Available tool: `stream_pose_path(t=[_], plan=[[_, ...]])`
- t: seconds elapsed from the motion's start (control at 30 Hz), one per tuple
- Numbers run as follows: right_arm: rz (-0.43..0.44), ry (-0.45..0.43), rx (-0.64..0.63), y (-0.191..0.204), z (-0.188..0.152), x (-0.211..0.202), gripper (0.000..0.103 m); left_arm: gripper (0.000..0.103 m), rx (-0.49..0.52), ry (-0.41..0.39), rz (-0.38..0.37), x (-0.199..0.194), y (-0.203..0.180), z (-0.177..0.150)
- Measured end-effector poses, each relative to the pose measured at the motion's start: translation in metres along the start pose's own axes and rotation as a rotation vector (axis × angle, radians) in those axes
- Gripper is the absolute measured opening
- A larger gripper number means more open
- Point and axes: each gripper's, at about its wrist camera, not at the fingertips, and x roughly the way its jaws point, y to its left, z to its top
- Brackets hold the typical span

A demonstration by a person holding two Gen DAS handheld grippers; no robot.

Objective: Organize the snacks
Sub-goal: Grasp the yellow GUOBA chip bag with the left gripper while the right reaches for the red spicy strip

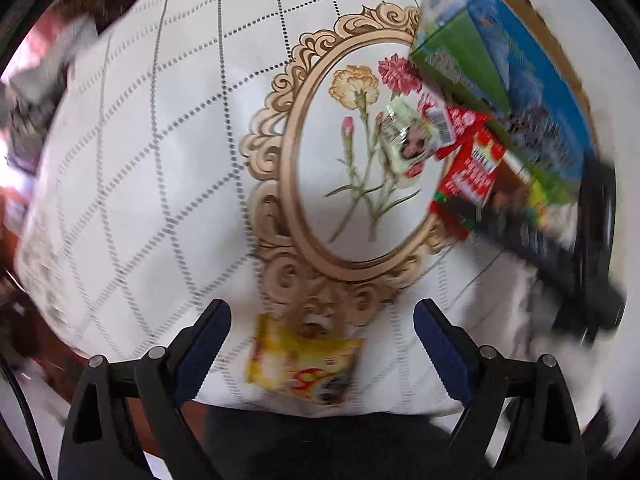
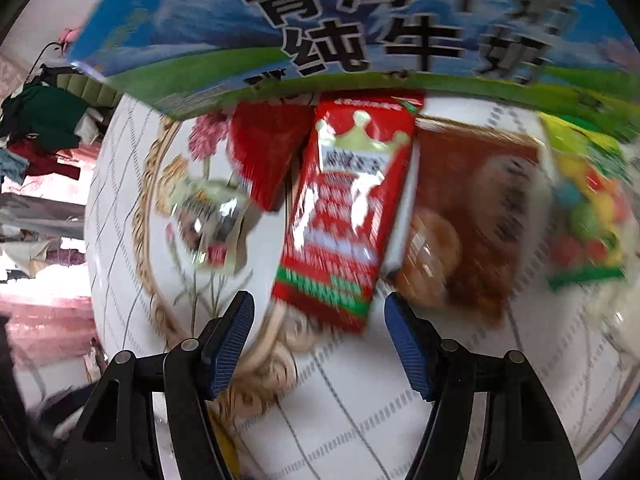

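My left gripper (image 1: 322, 336) is open above a yellow snack packet (image 1: 304, 364) that lies on the white tablecloth (image 1: 140, 160) near its front edge. My right gripper (image 2: 319, 328) is open and empty just in front of a red snack pack (image 2: 340, 216). Beside it lie a second red pack (image 2: 264, 152), a silvery-green packet (image 2: 208, 220), a brown biscuit pack (image 2: 468, 224) and a colourful candy bag (image 2: 584, 208). A blue-and-green milk carton box (image 2: 320, 28) stands behind them. The box (image 1: 500, 80) and the red pack (image 1: 472, 168) also show in the left wrist view.
The tablecloth has a gold oval flower print (image 1: 360, 160). Clothes and clutter (image 2: 40, 128) lie beyond the table's left edge. A dark floor or cloth (image 1: 320, 440) shows below the table's front edge.
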Motion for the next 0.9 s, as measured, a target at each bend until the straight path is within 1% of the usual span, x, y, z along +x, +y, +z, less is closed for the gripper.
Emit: stream_pose_path(t=[0.03,0.07,0.1,0.13,0.17,0.2,0.23,0.3,0.37,0.43,0.47,0.5,0.57,0.6,0.63,0.67,0.7,0.73,0.77,0.8,0.87,0.9], plan=[[-0.024,-0.015,-0.005,0.005,0.004,0.005,0.071,0.093,0.014,0.000,0.041,0.001,0.003,-0.001],[-0.048,-0.034,-0.016,0.010,0.007,0.007,0.071,0.093,0.024,0.003,0.063,0.002,0.008,-0.006],[-0.071,-0.053,-0.028,0.014,0.009,0.009,0.070,0.093,0.016,0.025,0.061,0.007,0.012,-0.009],[-0.093,-0.077,-0.045,0.019,0.010,0.012,0.069,0.093,-0.018,0.070,0.047,0.013,0.018,-0.012],[-0.110,-0.085,-0.055,0.022,0.009,0.013,0.063,0.093,-0.055,0.103,0.018,0.019,0.023,-0.015],[-0.125,-0.092,-0.068,0.024,0.008,0.013,0.056,0.093,-0.111,0.137,-0.029,0.026,0.031,-0.019],[-0.124,-0.098,-0.095,0.025,0.004,0.011,0.053,0.093,-0.168,0.167,-0.070,0.032,0.038,-0.024],[-0.110,-0.079,-0.129,0.022,-0.006,0.009,0.039,0.093,-0.284,0.224,-0.161,0.046,0.050,-0.034],[-0.086,-0.037,-0.157,0.014,-0.024,0.006,0.037,0.093,-0.382,0.272,-0.235,0.061,0.059,-0.044],[-0.076,-0.003,-0.171,0.006,-0.041,0.003,0.037,0.093,-0.496,0.322,-0.328,0.079,0.068,-0.051],[-0.061,0.018,-0.171,0.003,-0.050,0.003,0.037,0.093,-0.562,0.334,-0.385,0.087,0.073,-0.053],[-0.047,0.035,-0.166,0.000,-0.054,0.002,0.037,0.093,-0.612,0.337,-0.421,0.093,0.077,-0.055],[-0.028,0.054,-0.141,-0.008,-0.064,-0.001,0.037,0.093,-0.708,0.315,-0.454,0.101,0.086,-0.055],[-0.026,0.055,-0.132,-0.011,-0.068,-0.002,0.037,0.092,-0.721,0.302,-0.456,0.102,0.086,-0.054],[-0.021,0.050,-0.110,-0.015,-0.070,-0.004,0.037,0.090,-0.713,0.285,-0.440,0.103,0.086,-0.051],[-0.017,0.048,-0.097,-0.017,-0.070,-0.005,0.037,0.084,-0.687,0.271,-0.420,0.102,0.086,-0.045],[-0.013,0.047,-0.085,-0.020,-0.070,-0.007,0.037,0.075,-0.641,0.257,-0.393,0.101,0.080,-0.040],[-0.006,0.039,-0.066,-0.022,-0.068,-0.009,0.037,0.071,-0.592,0.241,-0.366,0.097,0.077,-0.034],[0.001,0.033,-0.057,-0.024,-0.068,-0.011,0.037,0.063,-0.544,0.223,-0.329,0.094,0.072,-0.028],[0.006,0.025,-0.049,-0.024,-0.064,-0.014,0.037,0.060,-0.493,0.200,-0.291,0.089,0.066,-0.023],[0.027,0.000,-0.022,-0.023,-0.052,-0.018,0.039,0.060,-0.397,0.162,-0.219,0.081,0.058,-0.015],[0.037,-0.011,-0.013,-0.024,-0.048,-0.022,0.041,0.060,-0.335,0.140,-0.168,0.078,0.051,-0.010]])
